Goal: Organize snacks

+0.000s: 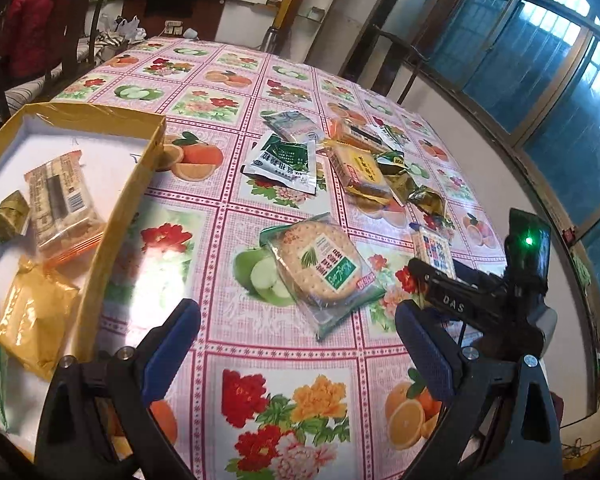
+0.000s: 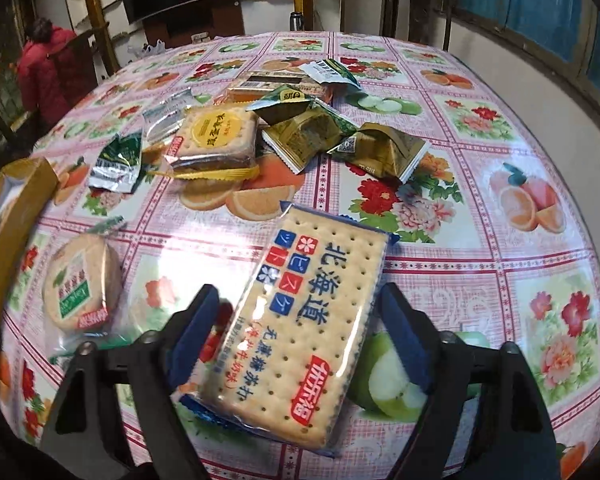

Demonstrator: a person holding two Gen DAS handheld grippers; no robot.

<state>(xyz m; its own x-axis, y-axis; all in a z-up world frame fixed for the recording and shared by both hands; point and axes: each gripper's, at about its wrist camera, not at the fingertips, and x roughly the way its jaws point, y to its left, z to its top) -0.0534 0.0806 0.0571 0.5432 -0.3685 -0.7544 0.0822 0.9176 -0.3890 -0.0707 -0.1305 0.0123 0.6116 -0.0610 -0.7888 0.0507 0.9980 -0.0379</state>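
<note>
A rectangular soda cracker pack (image 2: 316, 320) with blue and red print lies slanted between the fingers of my right gripper (image 2: 300, 312). The right pad meets its edge, while a strip of tablecloth shows between the pack and the left pad (image 2: 196, 332). My left gripper (image 1: 300, 344) hovers open and empty just short of a round cracker pack (image 1: 320, 268) in a green-edged wrapper. The yellow-rimmed box (image 1: 128, 200) at left holds an orange-trimmed biscuit pack (image 1: 60, 200), a yellow pouch (image 1: 32, 320) and a small green wrap (image 1: 8, 216). My right gripper (image 1: 428, 270) shows at right.
Loose snacks crowd the floral tablecloth (image 2: 500, 280): a square yellow-labelled cracker pack (image 2: 218, 136), green-gold wrapped cakes (image 2: 384, 152), green-white sachets (image 2: 116, 164). The round cracker pack (image 2: 82, 284) lies left of my right gripper. A person in a red jacket (image 1: 32, 16) sits beyond the table.
</note>
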